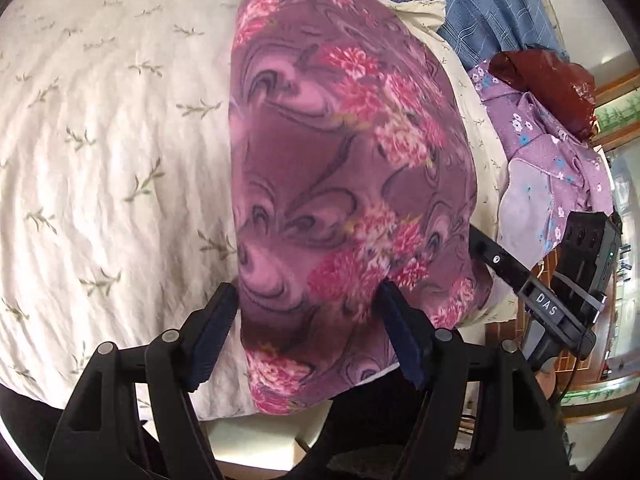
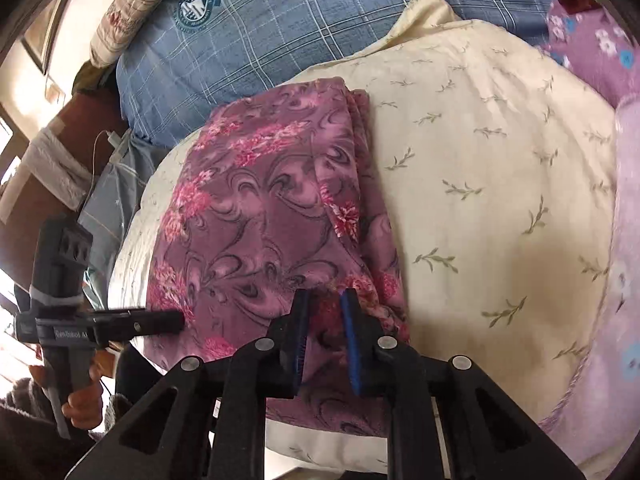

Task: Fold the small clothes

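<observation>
Purple thin fabric garment with pink flower print and dark swirls [image 1: 344, 184], already doubled lengthwise into a long strip, lying on cream quilted bed cover with small green sprig pattern [image 1: 120, 120]. Near end of strip hanging slightly over cover edge, directly under both tools.

Left gripper [image 1: 308, 336]: jaws spread wide, one blue pad at strip's left edge, the other over its right half; cloth between but not pinched. Spacing probably set to span the near hem.

Right gripper [image 2: 324, 340]: jaws narrow, with a fold of the near hem bunched between blue pads; looks clamped on cloth, though a slight gap remains. Grip sits at the layered right edge, likely to keep stacked layers together.

Judgement: both tools at near end suggests next fold carries that end forward over the far end.

Beyond jaws: blue plaid pillow with round crest [image 2: 280, 24] past far end of strip. Right of strip, lilac garment with small blue and white flowers [image 1: 560, 152], dark red cloth [image 1: 548, 84] on top, probably awaiting folding.
</observation>
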A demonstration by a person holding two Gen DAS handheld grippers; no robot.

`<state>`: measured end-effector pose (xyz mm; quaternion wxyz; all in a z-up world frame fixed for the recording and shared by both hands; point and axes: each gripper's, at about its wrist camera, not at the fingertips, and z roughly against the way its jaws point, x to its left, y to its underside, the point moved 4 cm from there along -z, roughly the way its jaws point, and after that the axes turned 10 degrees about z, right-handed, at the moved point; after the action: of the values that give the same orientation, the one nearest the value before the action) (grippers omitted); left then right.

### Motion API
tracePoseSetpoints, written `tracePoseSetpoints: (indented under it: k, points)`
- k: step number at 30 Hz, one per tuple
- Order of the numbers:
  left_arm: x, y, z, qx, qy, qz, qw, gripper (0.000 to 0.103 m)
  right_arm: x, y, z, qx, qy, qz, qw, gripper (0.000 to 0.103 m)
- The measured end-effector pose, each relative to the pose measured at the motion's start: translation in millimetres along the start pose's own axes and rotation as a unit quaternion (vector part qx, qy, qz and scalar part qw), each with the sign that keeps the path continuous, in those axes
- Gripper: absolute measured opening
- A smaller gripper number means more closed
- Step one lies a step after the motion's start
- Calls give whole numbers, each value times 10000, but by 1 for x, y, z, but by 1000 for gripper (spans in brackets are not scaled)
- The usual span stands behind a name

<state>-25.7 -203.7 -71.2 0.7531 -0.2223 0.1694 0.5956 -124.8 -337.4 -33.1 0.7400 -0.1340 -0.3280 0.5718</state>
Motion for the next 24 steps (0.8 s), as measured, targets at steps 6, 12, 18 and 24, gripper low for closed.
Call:
tracePoseSetpoints:
  k: [6, 12, 18, 24]
  points:
    - [-2, -34, 53, -630, 461, 99, 9969, 72, 1, -46, 37, -724, 12, -7, 9974, 45]
    - [-25, -94, 37, -1208, -157, -63, 9925, 72, 1, -89, 2, -783, 182, 63, 9967, 41]
    - [-15, -106, -7, -1083, -666, -8, 9919, 74, -26, -76, -59, -158, 463, -166, 9987, 41]
    - [-11, -109, -3, -996, -509, 124, 9936, 75, -28, -79, -56, -92, 321, -235, 9992, 44]
